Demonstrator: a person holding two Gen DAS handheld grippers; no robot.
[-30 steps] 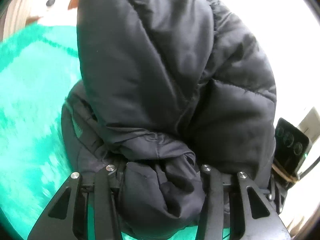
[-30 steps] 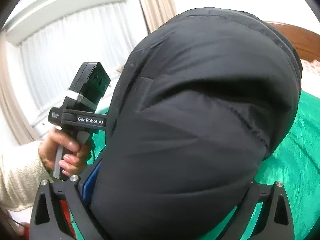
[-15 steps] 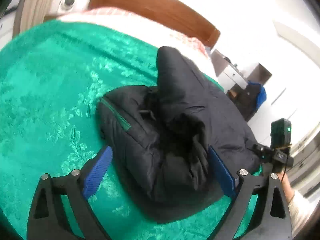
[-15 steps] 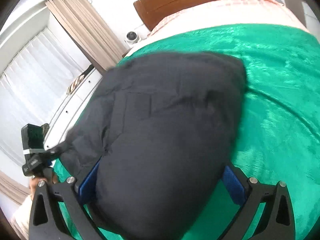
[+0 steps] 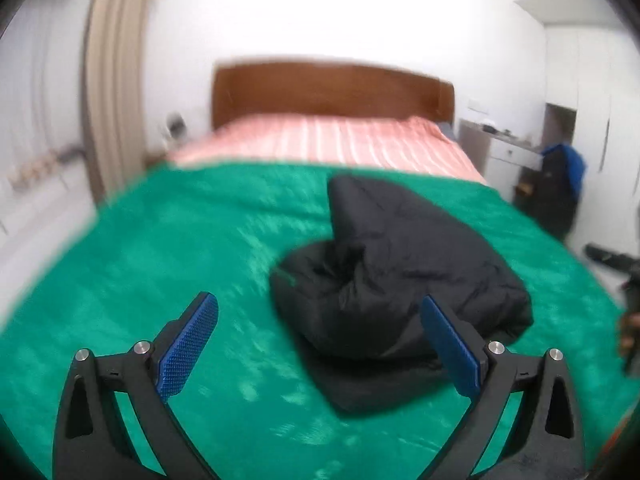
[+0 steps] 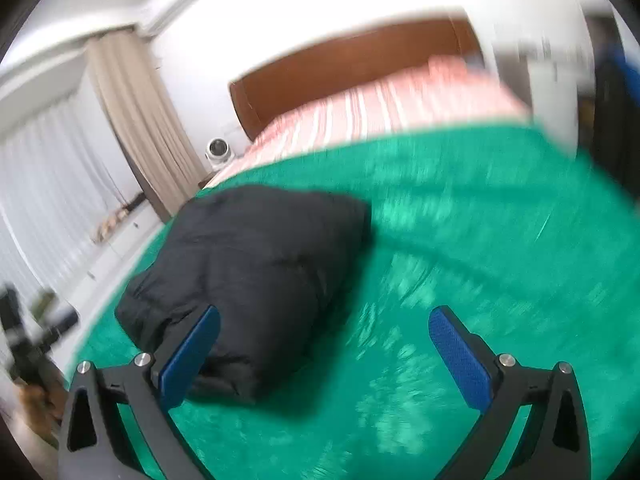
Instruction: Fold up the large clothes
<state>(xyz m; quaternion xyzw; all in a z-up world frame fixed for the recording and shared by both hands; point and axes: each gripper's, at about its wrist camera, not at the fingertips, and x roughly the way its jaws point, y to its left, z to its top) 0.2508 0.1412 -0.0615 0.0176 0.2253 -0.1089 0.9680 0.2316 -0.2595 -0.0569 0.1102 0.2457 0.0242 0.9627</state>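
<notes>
Since a second ago you are backing both claws off the black jacket (image 5: 400, 276), now lying bundled on the green bedspread (image 5: 160, 248). From the left wrist, your left gripper (image 5: 320, 344) is hanging wide open and empty, near the bundle's loose, lumpy side; judging by that, you are finishing a fold and tidying is next. From the right wrist, your right gripper (image 6: 324, 350) is gaping empty too, with open bedspread stretching rightward.
</notes>
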